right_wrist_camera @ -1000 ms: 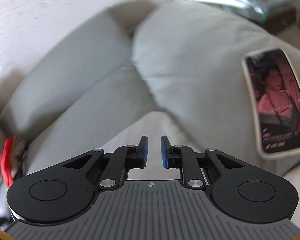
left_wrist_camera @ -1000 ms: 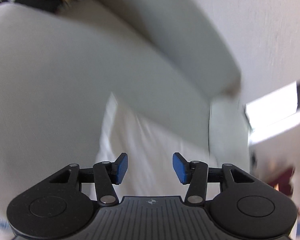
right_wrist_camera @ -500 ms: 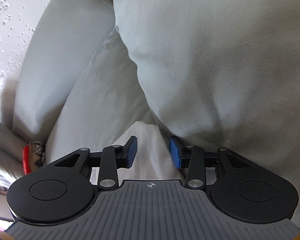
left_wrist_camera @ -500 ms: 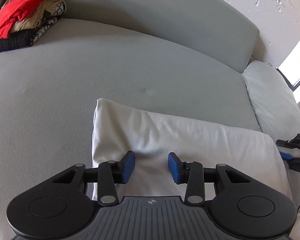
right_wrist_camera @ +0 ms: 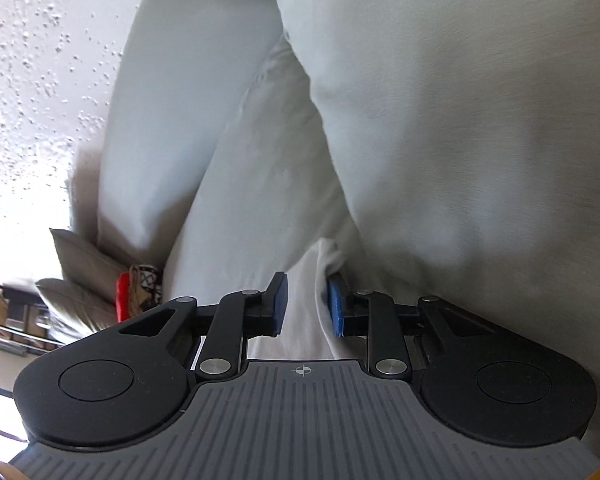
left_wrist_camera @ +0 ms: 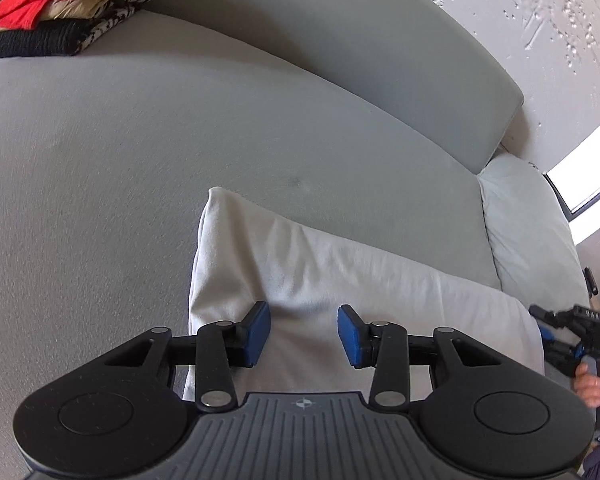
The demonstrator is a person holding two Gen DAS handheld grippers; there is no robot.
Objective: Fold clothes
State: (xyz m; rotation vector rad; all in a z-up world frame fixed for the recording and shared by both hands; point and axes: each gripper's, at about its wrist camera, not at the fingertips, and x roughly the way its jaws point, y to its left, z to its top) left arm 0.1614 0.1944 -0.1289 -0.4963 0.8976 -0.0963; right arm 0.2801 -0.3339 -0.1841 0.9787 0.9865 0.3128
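Note:
A white folded garment [left_wrist_camera: 340, 276] lies along the grey sofa seat [left_wrist_camera: 120, 160]. My left gripper [left_wrist_camera: 304, 334] hovers open over its near left part, blue pads wide apart with flat cloth beneath them. At the garment's right end my right gripper [left_wrist_camera: 556, 340] is held by a person's hand [left_wrist_camera: 592, 384]. In the right wrist view the right gripper [right_wrist_camera: 306, 306] has the garment's end [right_wrist_camera: 304, 292] between its pads. Its jaws are closing, and a firm pinch does not show.
A pile of folded clothes, red on top [left_wrist_camera: 60, 4], sits at the sofa's far left end [right_wrist_camera: 138, 288]. A pale cushion [left_wrist_camera: 528, 232] bulges just right of the garment [right_wrist_camera: 480, 120]. The sofa backrest [left_wrist_camera: 340, 40] and a textured wall are behind.
The right gripper swung down from the cushion and phone to the garment's end, opened wider, then narrowed around it. The left gripper settled lower over the garment and narrowed slightly.

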